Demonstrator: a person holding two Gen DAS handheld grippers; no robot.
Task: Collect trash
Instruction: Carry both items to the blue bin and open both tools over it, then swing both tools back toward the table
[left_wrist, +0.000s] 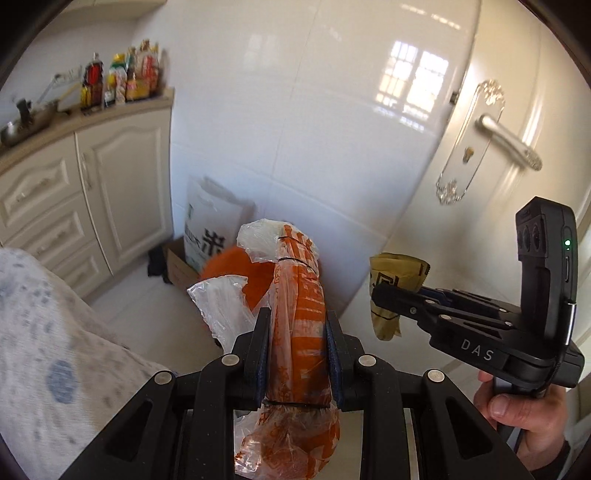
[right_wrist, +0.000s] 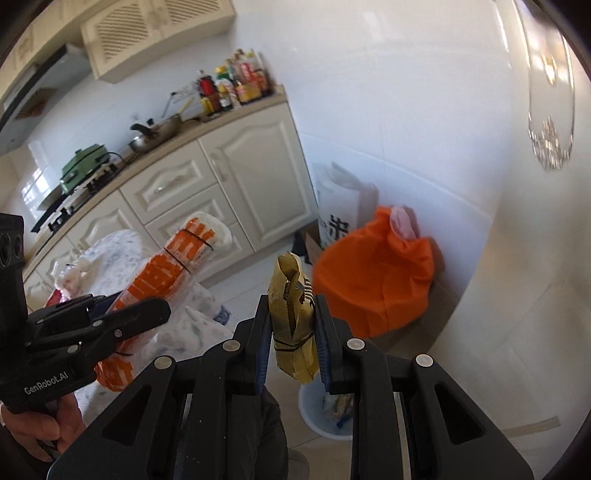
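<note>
Left gripper (left_wrist: 297, 343) clamps an orange wrapper (left_wrist: 299, 325) — right gripper (right_wrist: 291, 339) pinches a yellow packet (right_wrist: 293, 314) above a white bin (right_wrist: 314, 417).

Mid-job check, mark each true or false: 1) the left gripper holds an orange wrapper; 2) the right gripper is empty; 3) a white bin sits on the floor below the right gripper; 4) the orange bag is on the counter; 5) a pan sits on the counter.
1) The left gripper holds an orange wrapper. True.
2) The right gripper is empty. False: its fingers are shut on a yellow wrapper.
3) A white bin sits on the floor below the right gripper. True; some litter shows inside.
4) The orange bag is on the counter. False: it sits on the floor by the wall.
5) A pan sits on the counter. True.
</note>
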